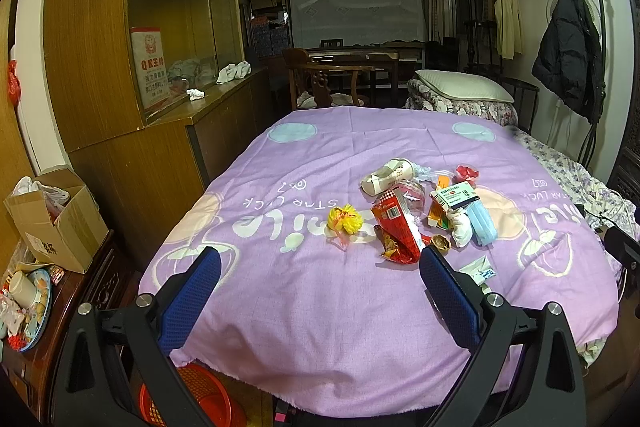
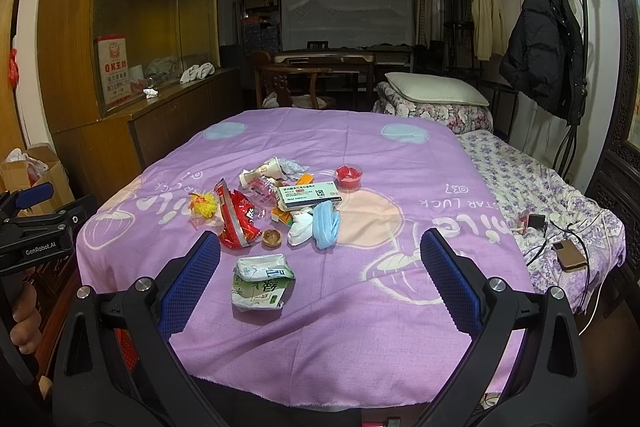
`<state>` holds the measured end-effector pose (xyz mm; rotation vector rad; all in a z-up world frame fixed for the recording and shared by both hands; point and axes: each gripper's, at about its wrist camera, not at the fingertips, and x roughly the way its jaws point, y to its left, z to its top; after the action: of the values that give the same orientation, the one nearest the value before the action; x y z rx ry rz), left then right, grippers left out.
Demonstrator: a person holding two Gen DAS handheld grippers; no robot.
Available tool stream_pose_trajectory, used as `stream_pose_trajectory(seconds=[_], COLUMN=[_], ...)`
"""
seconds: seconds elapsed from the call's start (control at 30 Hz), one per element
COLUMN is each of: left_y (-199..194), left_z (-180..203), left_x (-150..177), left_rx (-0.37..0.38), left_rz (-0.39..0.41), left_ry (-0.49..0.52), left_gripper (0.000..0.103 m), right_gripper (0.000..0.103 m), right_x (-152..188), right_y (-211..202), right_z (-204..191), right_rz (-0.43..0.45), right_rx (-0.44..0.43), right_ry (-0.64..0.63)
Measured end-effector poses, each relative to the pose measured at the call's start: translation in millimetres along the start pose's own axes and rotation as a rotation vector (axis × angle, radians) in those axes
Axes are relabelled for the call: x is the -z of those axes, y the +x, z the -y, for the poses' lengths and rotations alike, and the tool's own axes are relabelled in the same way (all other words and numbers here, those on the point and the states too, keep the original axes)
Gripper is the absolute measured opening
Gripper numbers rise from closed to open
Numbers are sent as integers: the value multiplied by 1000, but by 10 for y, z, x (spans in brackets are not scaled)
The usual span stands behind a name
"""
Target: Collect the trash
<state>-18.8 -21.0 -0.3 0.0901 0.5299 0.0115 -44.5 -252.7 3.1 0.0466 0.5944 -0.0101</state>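
Your right hand-held gripper (image 2: pixel 320 255) is wide open and empty. The crumpled green-and-white carton (image 2: pixel 260 281) lies at its 11 o'clock on the purple cloth (image 2: pixel 400 327), long axis across the jaws. Your left hand-held gripper (image 1: pixel 320 267), equally open and empty, is farther away.

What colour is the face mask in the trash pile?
Light blue. The face mask shows best in the right wrist view.

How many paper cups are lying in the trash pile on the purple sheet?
1. A crushed paper cup lies on its side at the far edge of the pile, behind the red snack bag. Others could be hidden under the litter.
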Motion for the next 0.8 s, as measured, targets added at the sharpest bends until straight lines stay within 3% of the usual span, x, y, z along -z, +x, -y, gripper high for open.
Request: stream_pose_trajectory(seconds=[0.43,0.8], left_y=[-13,244], left_z=[-14,-39], left_x=[69,142], left_rx=[-3,-17], left_rz=[-11,-79], left_ry=[-2,-10], left_gripper=[97,97], right_gripper=[96,96], right_x=[46,150], right_y=[28,321], right_z=[-9,20], right_rz=[-14,-80], right_rx=[-5,-19], right_ry=[-5,-11])
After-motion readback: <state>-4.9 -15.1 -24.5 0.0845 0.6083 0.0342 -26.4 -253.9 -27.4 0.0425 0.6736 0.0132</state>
